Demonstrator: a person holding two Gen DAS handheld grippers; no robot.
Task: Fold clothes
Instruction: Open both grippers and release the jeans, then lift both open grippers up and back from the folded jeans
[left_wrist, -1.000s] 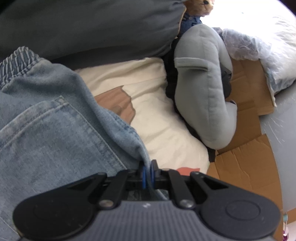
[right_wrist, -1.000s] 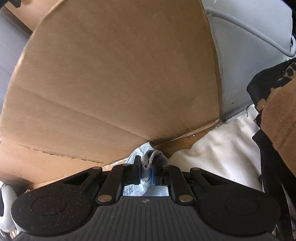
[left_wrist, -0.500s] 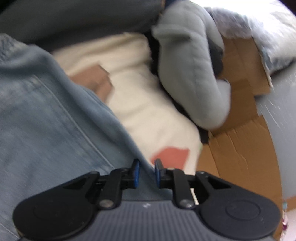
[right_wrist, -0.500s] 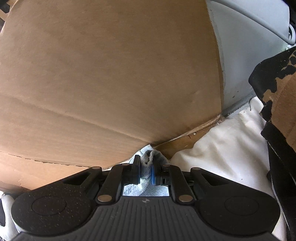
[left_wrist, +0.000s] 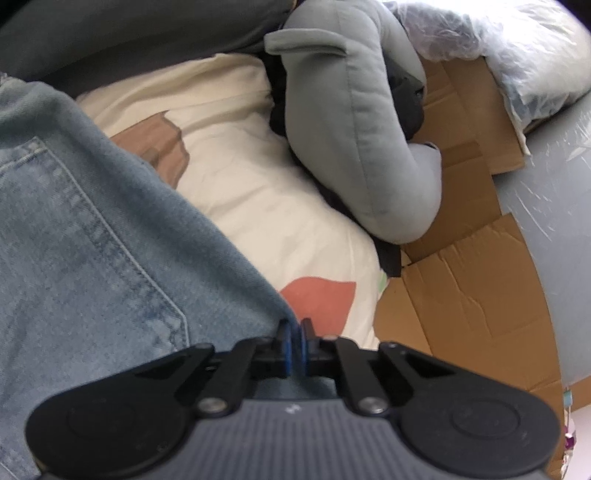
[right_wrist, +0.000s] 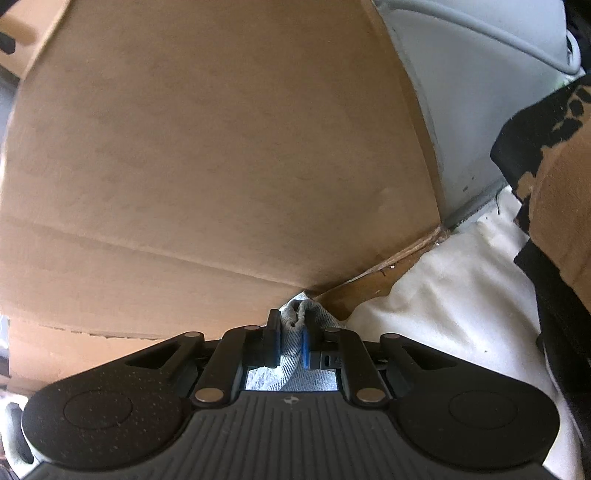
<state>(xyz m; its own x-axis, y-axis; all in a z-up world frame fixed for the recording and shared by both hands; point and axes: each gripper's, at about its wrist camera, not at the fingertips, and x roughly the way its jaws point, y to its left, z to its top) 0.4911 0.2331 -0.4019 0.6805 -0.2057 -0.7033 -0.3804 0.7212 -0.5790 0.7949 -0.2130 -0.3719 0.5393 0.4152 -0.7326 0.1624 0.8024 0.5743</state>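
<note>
Pinching the jeans (left_wrist: 92, 229) at one edge, the left gripper (left_wrist: 294, 338) has denim spreading leftward, while the right gripper (right_wrist: 289, 338) apparently clamps another bunched denim edge.

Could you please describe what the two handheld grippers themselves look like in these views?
Both look alike: the left gripper and right gripper have ribbed dark grey bodies, black linkage arms with silver rivets, round black side discs and blue-padded fingers. No cables or sleeves show.
</note>
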